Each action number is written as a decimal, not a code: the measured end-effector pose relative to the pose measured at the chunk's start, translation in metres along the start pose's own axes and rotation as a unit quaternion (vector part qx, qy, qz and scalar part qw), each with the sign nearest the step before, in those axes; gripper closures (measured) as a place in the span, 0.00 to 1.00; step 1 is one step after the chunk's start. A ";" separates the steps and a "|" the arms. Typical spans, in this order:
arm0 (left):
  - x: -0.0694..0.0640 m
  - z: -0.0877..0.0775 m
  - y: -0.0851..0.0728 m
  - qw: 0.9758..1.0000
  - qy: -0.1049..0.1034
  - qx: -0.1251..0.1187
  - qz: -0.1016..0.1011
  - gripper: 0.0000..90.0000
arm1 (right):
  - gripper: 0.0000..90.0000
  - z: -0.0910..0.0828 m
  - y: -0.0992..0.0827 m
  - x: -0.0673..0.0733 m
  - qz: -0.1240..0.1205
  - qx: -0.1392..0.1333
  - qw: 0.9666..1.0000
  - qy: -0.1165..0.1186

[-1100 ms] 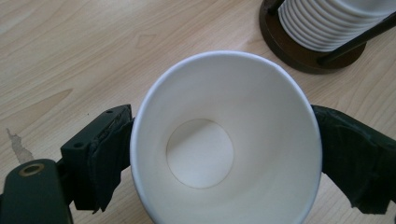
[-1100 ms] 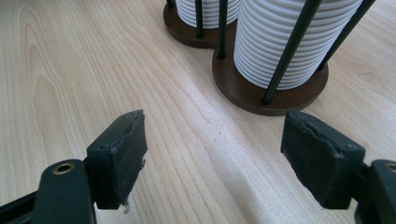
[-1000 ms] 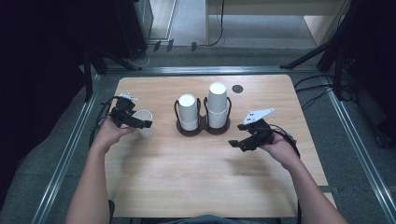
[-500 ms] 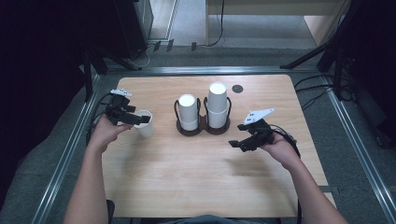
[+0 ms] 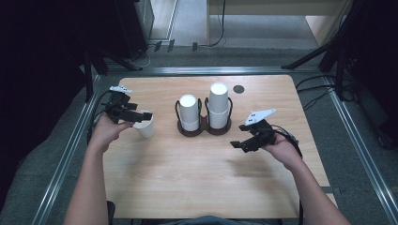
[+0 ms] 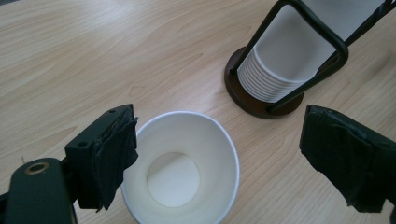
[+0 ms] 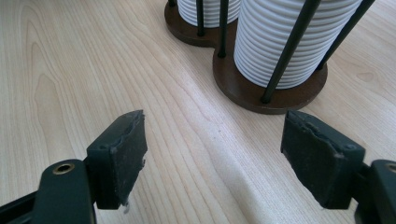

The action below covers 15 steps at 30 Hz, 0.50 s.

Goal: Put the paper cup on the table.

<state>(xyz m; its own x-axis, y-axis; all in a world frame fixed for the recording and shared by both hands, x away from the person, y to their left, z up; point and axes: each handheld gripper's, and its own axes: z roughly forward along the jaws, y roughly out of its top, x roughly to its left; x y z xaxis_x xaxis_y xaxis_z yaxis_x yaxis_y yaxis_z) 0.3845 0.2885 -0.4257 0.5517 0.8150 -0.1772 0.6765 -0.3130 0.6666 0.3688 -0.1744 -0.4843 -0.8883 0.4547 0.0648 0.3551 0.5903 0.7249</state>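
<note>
Two grippers: left gripper (image 6: 219,163) spread wide around the paper cup (image 6: 180,170), one pad touching its rim; right gripper (image 7: 212,158) spread, empty.
Cup place: upright, left of the cup holder (image 5: 204,129).
Left gripper view: cup's bare inside.
Cut off: stack tops.

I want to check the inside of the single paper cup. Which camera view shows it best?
The left gripper view: it looks down into the single paper cup, showing rim, inner wall and bottom, between the open left claw's jaws. The high view shows the cup small, beside the left claw.
</note>
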 end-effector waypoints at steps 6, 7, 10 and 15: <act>-0.003 0.001 0.001 1.000 -0.015 -0.006 -0.004 0.14 | 0.25 -0.001 0.000 0.001 -0.006 -0.007 1.000 0.003; -0.004 0.001 0.001 1.000 -0.021 -0.008 -0.004 0.14 | 0.25 -0.001 0.000 0.001 -0.007 -0.008 1.000 0.004; -0.007 0.001 0.002 0.999 -0.033 -0.011 -0.002 0.14 | 0.25 -0.002 0.000 0.002 -0.008 -0.008 1.000 0.007; -0.013 0.005 0.002 0.999 -0.035 -0.011 0.011 0.14 | 0.25 -0.002 0.000 0.002 -0.008 -0.007 1.000 0.006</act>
<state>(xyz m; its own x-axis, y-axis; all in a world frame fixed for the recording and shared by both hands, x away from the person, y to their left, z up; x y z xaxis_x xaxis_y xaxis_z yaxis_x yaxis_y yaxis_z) 0.3808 0.2753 -0.4256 0.6001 0.7712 -0.2127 0.6535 -0.3192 0.6864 0.3666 -0.1746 -0.4827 -0.8977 0.4363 0.0614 0.3364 0.5888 0.7350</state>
